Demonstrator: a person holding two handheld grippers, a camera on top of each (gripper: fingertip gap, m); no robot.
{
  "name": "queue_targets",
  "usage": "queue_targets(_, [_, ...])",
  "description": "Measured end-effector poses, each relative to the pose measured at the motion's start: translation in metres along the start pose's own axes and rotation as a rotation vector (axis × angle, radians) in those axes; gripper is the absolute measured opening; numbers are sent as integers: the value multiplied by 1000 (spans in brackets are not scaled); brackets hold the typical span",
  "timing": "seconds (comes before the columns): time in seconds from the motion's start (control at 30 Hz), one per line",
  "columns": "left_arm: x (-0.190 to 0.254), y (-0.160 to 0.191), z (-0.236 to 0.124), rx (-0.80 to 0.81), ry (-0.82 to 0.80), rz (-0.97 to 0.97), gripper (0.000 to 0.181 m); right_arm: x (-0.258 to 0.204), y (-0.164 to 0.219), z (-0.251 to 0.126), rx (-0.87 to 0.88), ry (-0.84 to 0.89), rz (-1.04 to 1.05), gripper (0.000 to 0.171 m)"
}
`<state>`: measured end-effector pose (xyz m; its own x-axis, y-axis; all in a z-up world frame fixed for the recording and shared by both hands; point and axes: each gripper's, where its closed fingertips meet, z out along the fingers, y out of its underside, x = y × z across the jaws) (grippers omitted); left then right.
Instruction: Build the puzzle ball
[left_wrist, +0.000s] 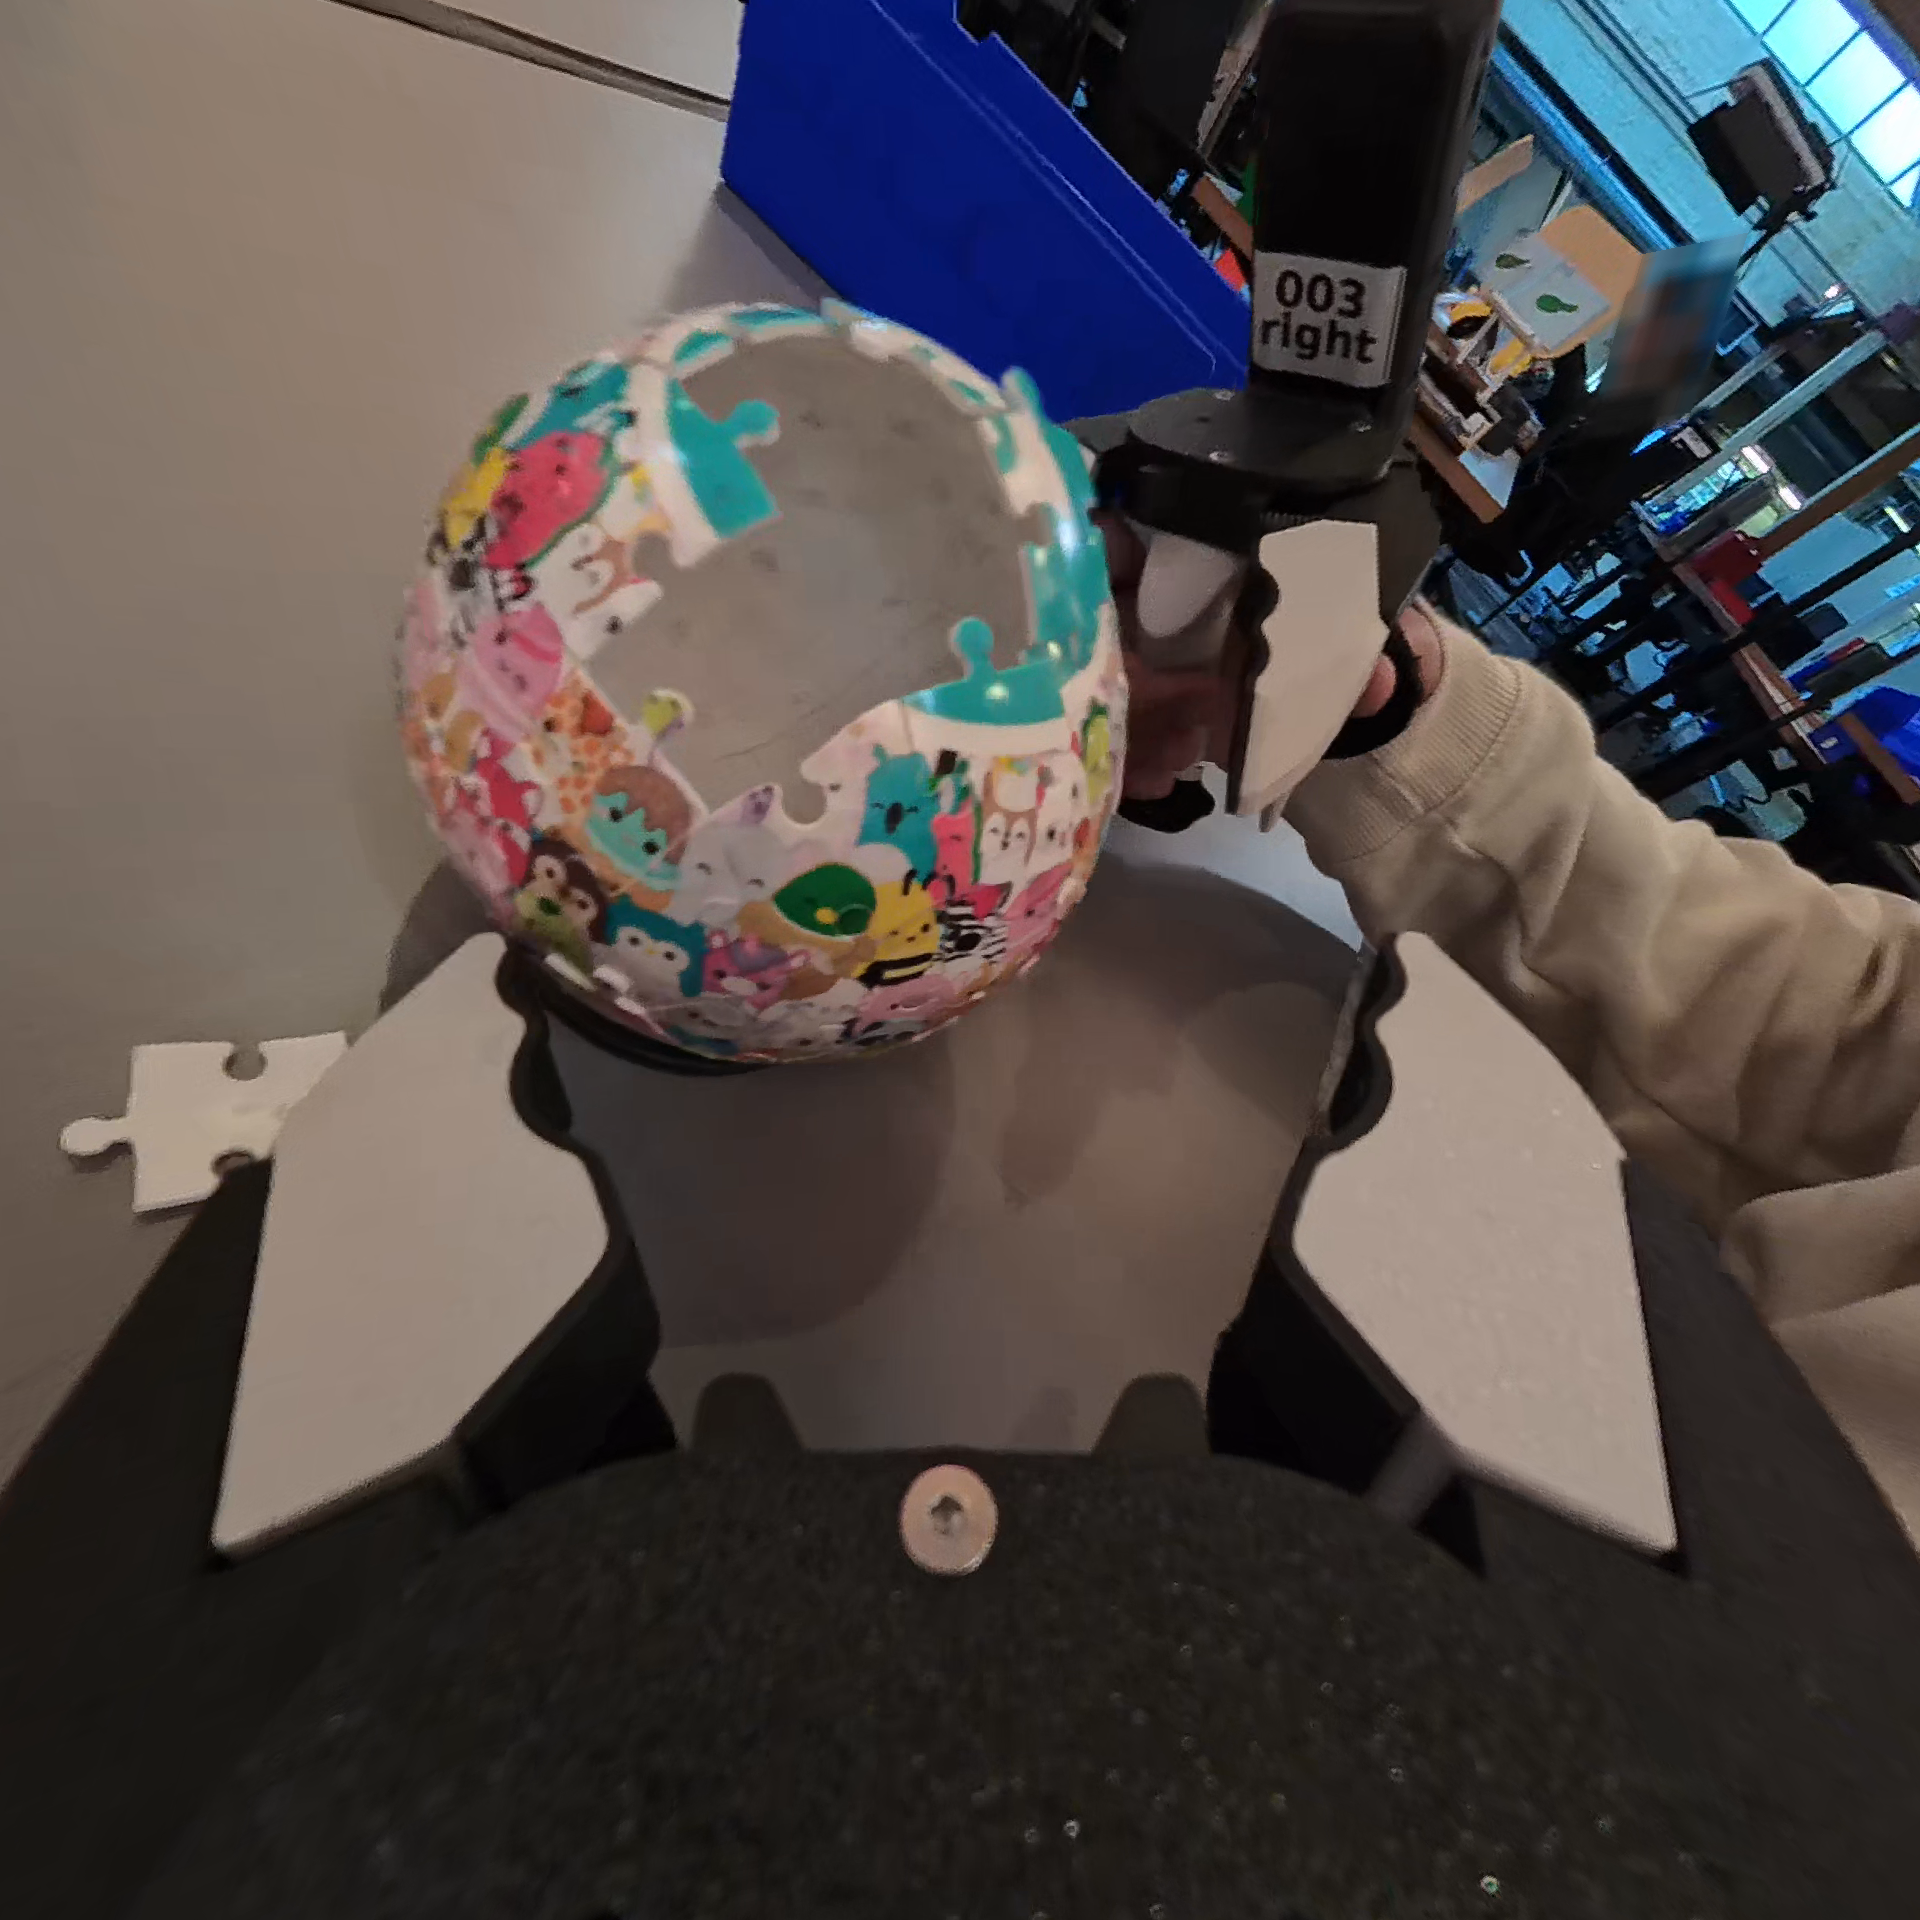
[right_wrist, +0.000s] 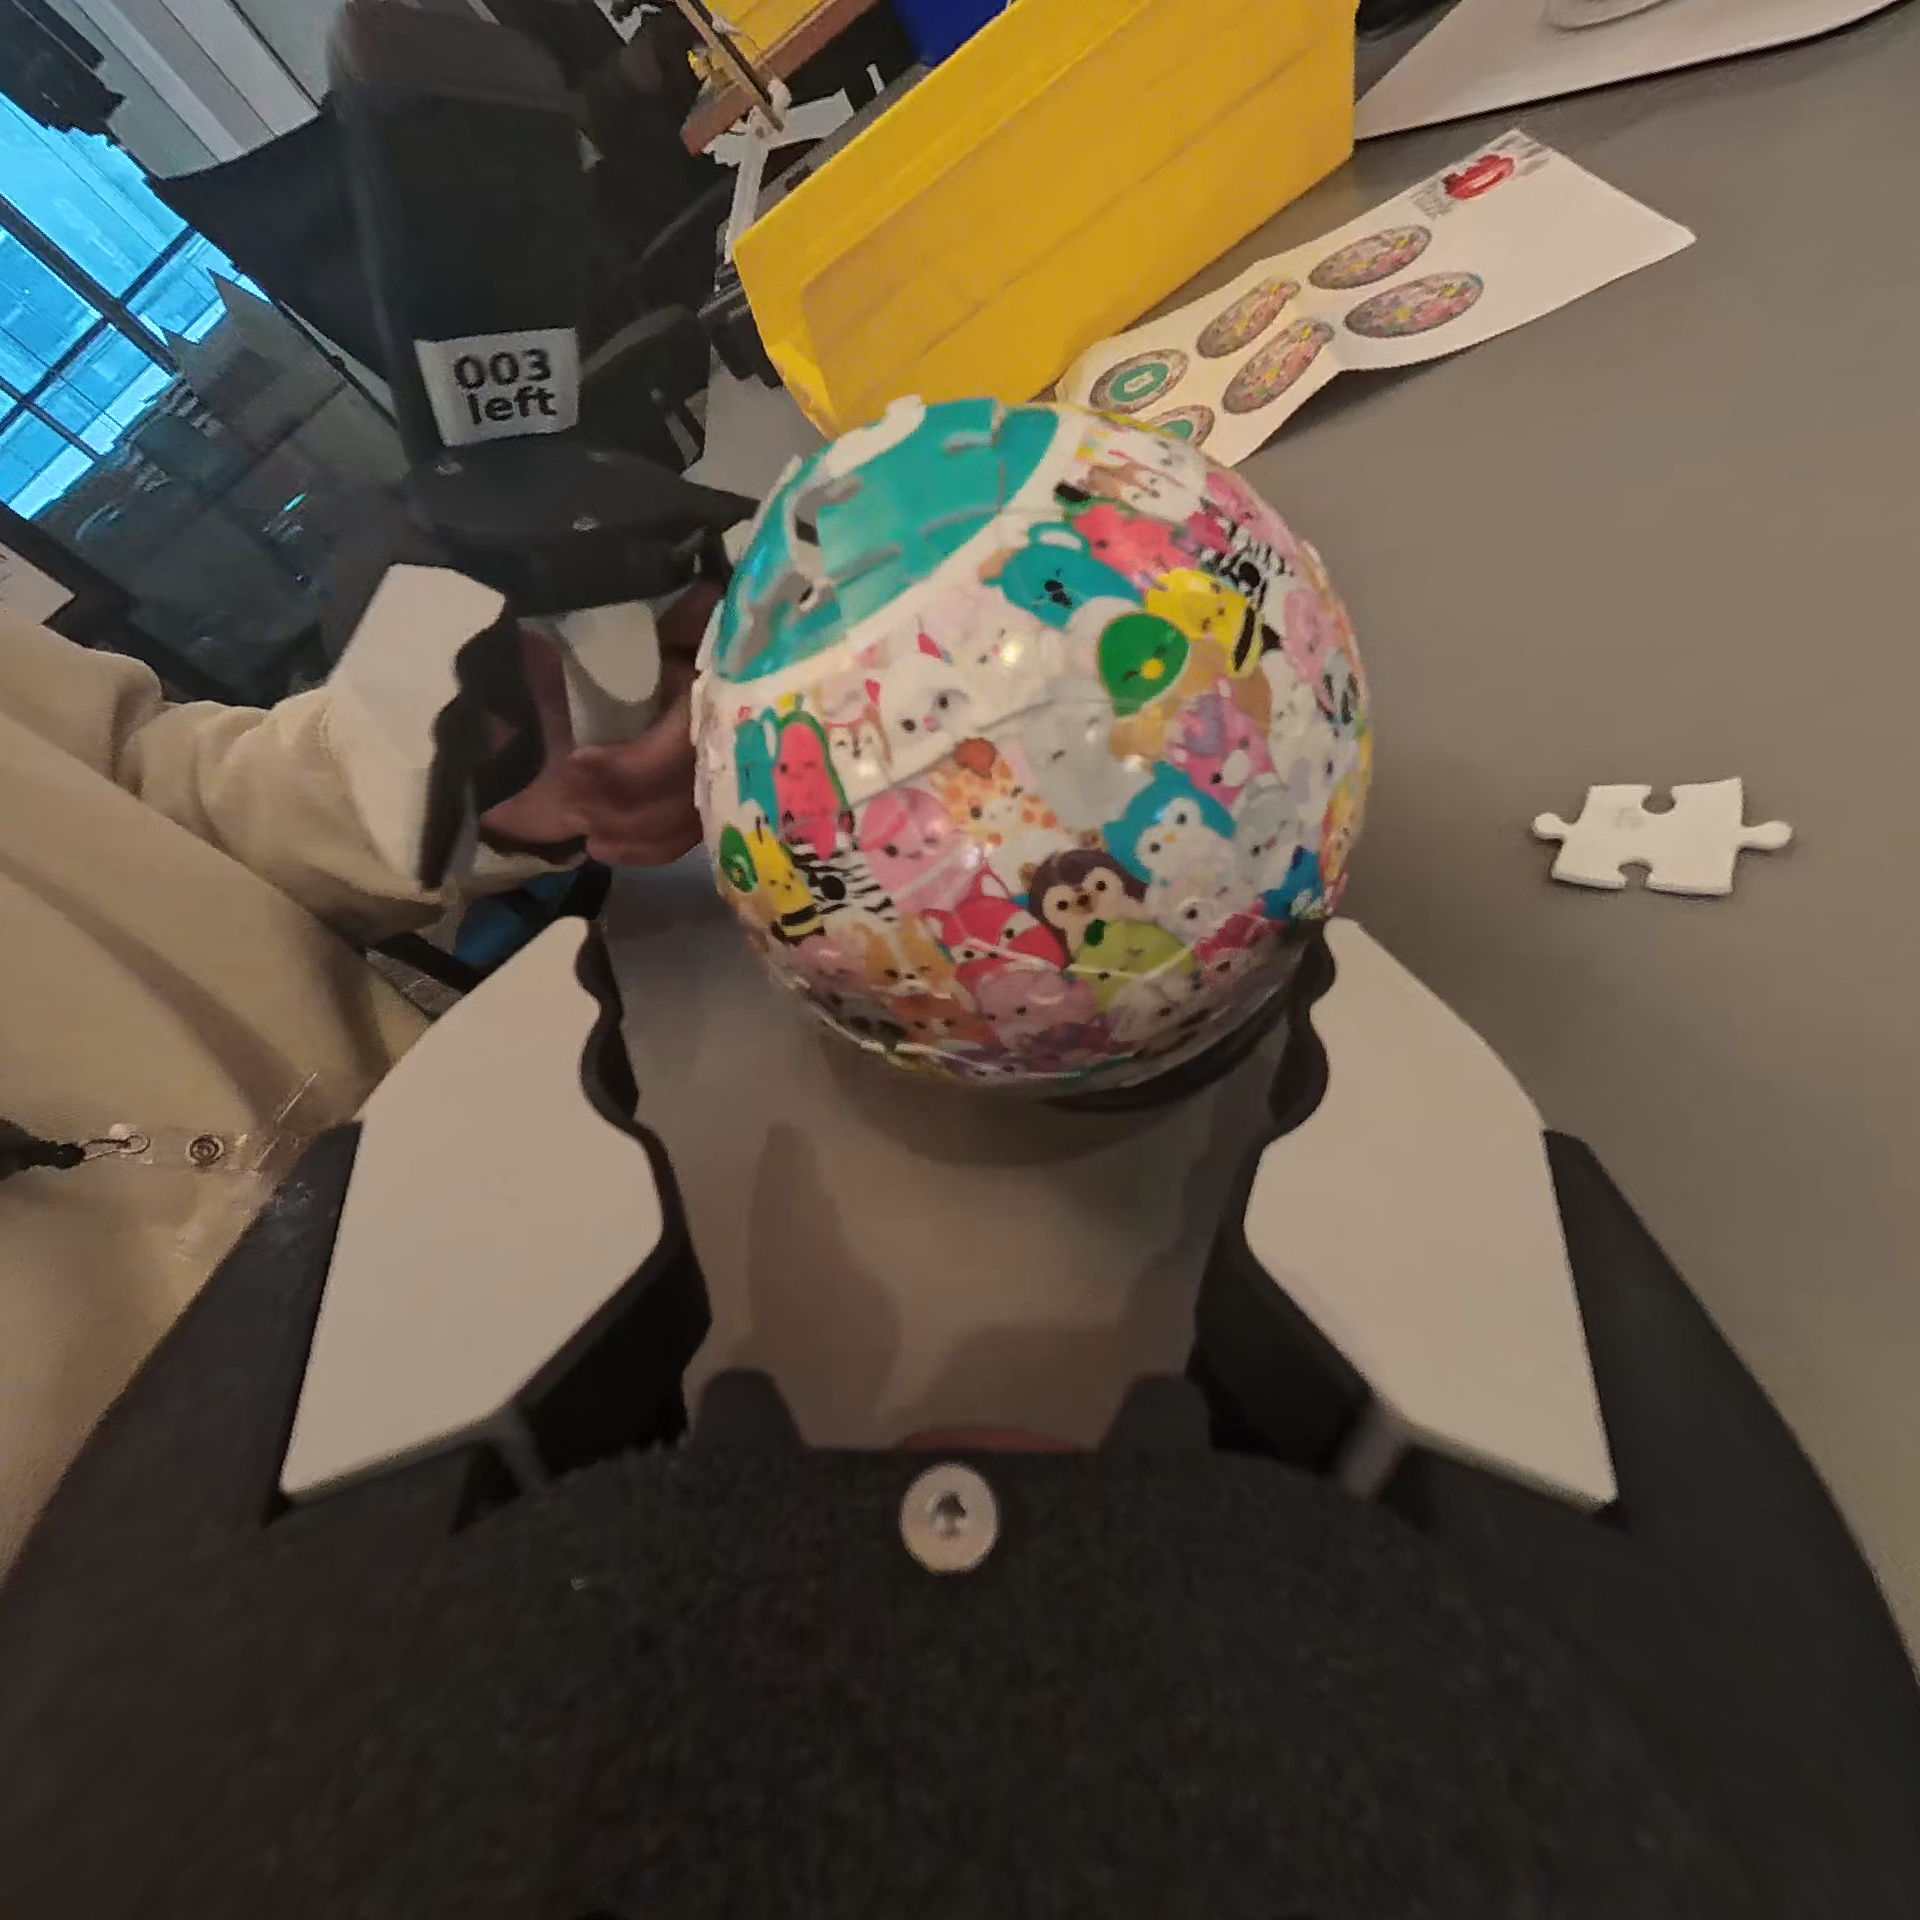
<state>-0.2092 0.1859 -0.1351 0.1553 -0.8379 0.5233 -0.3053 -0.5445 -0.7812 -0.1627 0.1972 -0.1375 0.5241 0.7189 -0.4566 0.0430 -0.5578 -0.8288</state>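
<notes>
- The puzzle ball (left_wrist: 758, 686) sits on a dark ring stand (right_wrist: 1164, 1086) on the grey table (left_wrist: 156, 520), its shell covered in bright cartoon animals, with a large jagged hole showing the grey inside.
- In the left wrist view the left gripper (left_wrist: 940, 997) stands with its jaws spread wide, nothing between them; the ball's lower edge sits just by the left fingertip.
- From the other side, the right gripper (right_wrist: 956, 977) is also spread wide and empty, the ball near its right fingertip.
- A loose white puzzle piece (right_wrist: 1662, 850) lies flat on the table, a little way off from the ball.
- A printed instruction sheet (right_wrist: 1382, 301) lies beyond the ball, beside a yellow bin (right_wrist: 1039, 208).
- A blue bin (left_wrist: 935, 187) stands at the far side in the left view.
</notes>
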Motion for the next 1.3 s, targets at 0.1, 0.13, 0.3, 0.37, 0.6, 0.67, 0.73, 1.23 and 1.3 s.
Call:
queue_targets(0.1, [7,-1,-1,-5,-18,33,145,9,-3,5,26,-19,46,121])
queue_targets(0.13, [11,-2,-2,2,-17,46,144,11,-2,8,28,-31,63,122])
queue_targets(0.3, [13,-7,-10,27,-25,70,137,16,-2,8,63,-84,113,118])
queue_targets(0.37, [6,-11,-13,38,-41,81,136,19,-13,-4,123,-53,135,119])
queue_targets(0.6, [-6,-12,-3,-1,-25,88,137,36,-46,-18,301,-13,441,117])
queue_targets(0.67, [-5,-12,1,-9,-30,101,138,35,-50,-16,309,-48,478,116])
queue_targets(0.73, [-5,-11,4,-13,-44,114,139,32,-47,-10,265,-51,460,117])
queue_targets(1.23, [-7,-12,1,-14,-55,125,135,37,-35,2,257,-95,515,106])
queue_targets(1.3, [-8,-12,-1,-17,-57,124,135,39,-37,-5,272,-83,503,108])
